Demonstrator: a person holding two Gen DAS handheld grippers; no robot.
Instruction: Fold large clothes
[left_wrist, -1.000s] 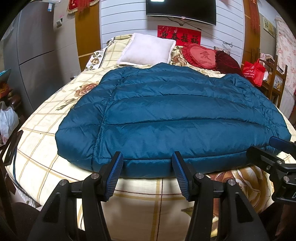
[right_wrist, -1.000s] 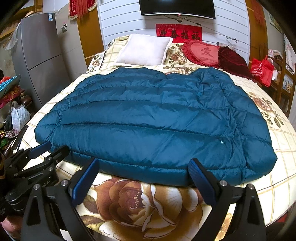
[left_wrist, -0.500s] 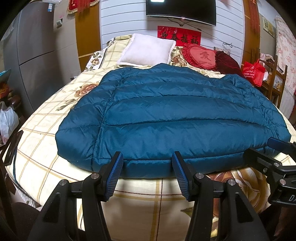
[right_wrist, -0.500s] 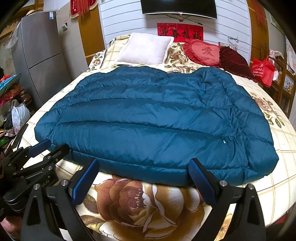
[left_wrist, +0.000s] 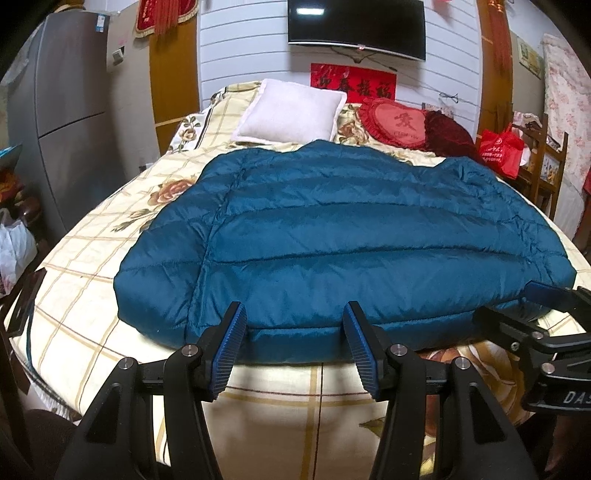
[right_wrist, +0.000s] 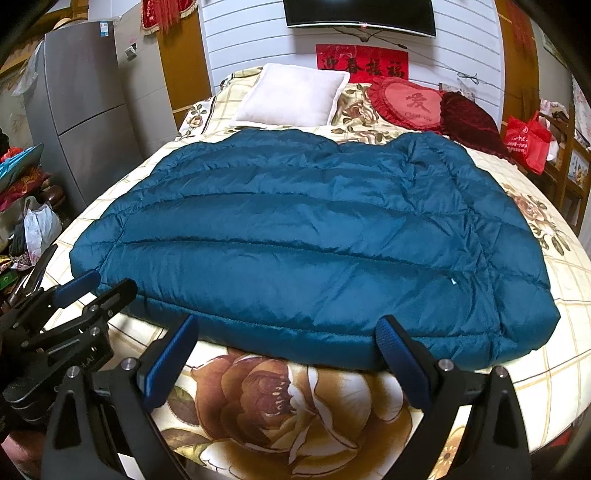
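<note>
A large teal quilted down jacket (left_wrist: 332, 236) lies spread flat across the bed (left_wrist: 92, 258), its near hem toward me; it also shows in the right wrist view (right_wrist: 295, 229). My left gripper (left_wrist: 293, 332) is open and empty, its blue pads just in front of the near hem, left of centre. My right gripper (right_wrist: 288, 343) is open wide and empty, at the near hem further right. Each gripper shows at the edge of the other's view: the right gripper (left_wrist: 524, 306) and the left gripper (right_wrist: 96, 288).
A white pillow (left_wrist: 291, 112), a red heart cushion (left_wrist: 399, 123) and a dark red cushion (left_wrist: 450, 138) lie at the head of the bed. A grey fridge (left_wrist: 62, 122) and bags stand left. A red bag (left_wrist: 500, 149) and wooden chair stand right.
Both views have shifted slightly; the grippers have edged a little closer to the jacket's near hem. Both stay open and empty. The jacket has not moved.
</note>
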